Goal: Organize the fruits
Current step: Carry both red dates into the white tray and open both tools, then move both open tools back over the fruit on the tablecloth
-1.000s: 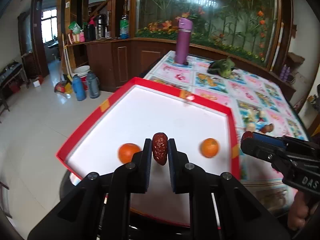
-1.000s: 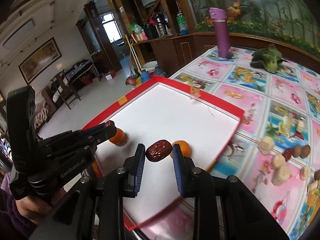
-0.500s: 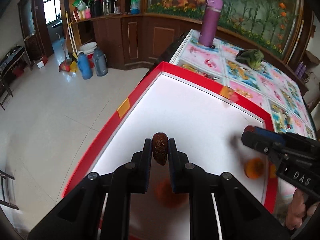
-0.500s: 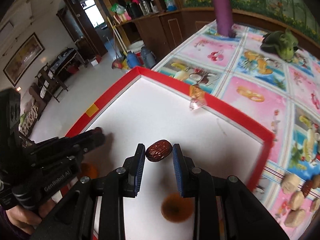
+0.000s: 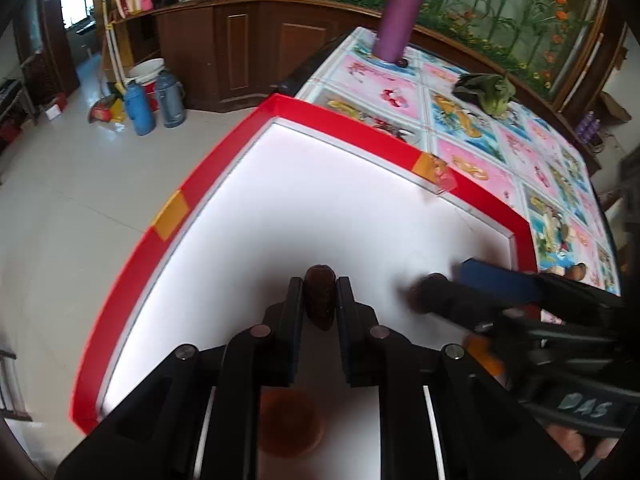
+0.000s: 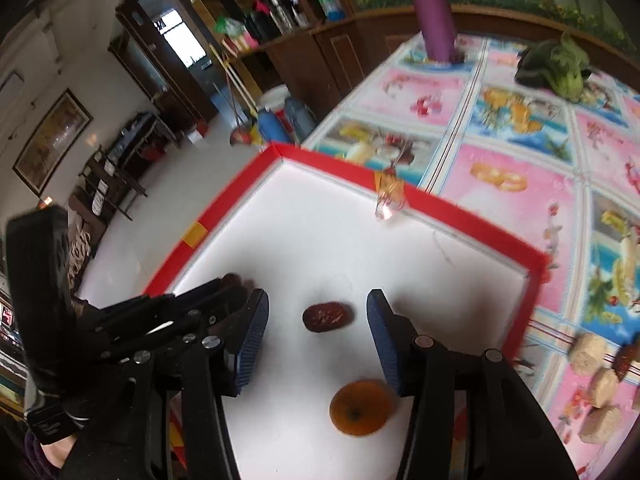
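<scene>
My left gripper (image 5: 319, 294) is shut on a dark red date (image 5: 320, 300) low over the white floor of the red-rimmed tray (image 5: 344, 132). An orange (image 5: 290, 422) lies under its fingers. My right gripper (image 6: 318, 312) is open, and a second date (image 6: 327, 316) lies on the tray floor (image 6: 320, 240) between its pads. A blurred orange (image 6: 362, 406) lies near the right finger. The left gripper (image 6: 236, 280) shows at the left, the right gripper (image 5: 448, 292) in the left wrist view.
The tray overhangs the table's near-left corner above the tiled floor (image 5: 60, 200). A purple bottle (image 5: 398, 12) and a green vegetable (image 5: 486, 90) stand at the back of the patterned tablecloth. Nuts and another date (image 6: 600, 384) lie right of the tray.
Both grippers moved forward and down into the tray. My right gripper opened and let its date go onto the tray floor. The left still holds its date.
</scene>
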